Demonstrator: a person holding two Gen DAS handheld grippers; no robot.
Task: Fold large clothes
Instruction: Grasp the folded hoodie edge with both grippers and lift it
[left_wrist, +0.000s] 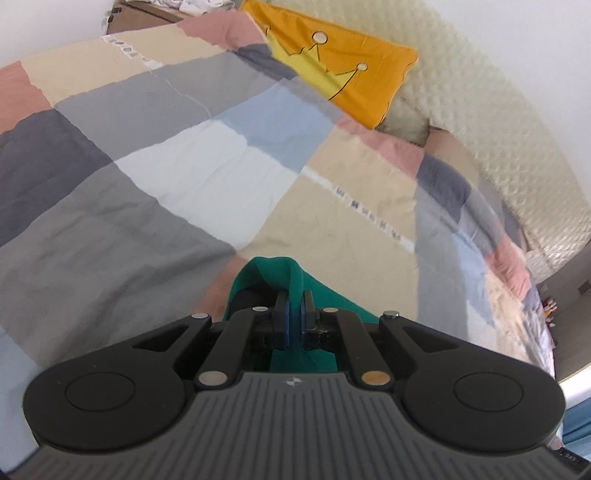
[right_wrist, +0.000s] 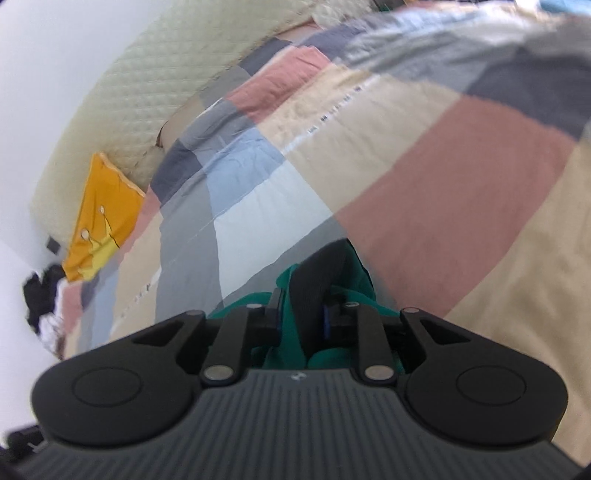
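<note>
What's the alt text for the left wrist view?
The left gripper is shut on a fold of green garment, held above a bed covered by a patchwork quilt of grey, beige, pink and blue blocks. An orange pillow with a yellow crown lies against the cream quilted headboard.

Green garment (left_wrist: 295, 273) mostly hidden behind gripper bodies in both views. Bedspread (right_wrist: 461, 166) motion-blurred, right wrist view. Dark heap (right_wrist: 42, 291) indistinct.

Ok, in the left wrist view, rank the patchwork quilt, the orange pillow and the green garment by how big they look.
1. Patchwork quilt, fills most of the view.
2. Orange pillow.
3. Green garment, mostly hidden behind the tongs, so its true size is unsure.
</note>
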